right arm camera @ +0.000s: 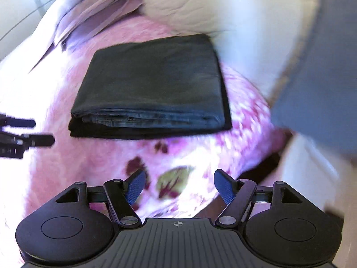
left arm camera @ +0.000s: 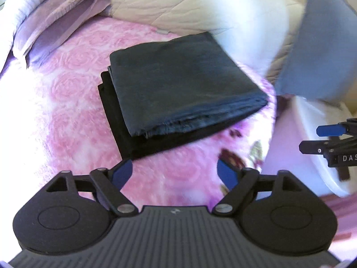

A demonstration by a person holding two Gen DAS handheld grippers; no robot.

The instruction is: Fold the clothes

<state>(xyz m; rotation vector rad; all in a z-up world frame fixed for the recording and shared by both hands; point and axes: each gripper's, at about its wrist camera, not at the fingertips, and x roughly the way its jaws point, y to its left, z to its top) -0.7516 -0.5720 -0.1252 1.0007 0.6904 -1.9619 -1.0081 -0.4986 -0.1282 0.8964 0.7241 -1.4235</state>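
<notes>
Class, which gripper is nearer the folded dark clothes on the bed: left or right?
Left, narrowly. The left gripper hangs open just short of the folded dark clothes; the right gripper hangs open further back.

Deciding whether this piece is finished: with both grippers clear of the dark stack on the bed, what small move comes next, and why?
Probably swing the right gripper toward the grey-blue cloth at the right. The folded grey garment already lies squared on a black folded piece on the pink bedspread, and both it and the left gripper stand open and empty, so that cloth looks next.
</notes>
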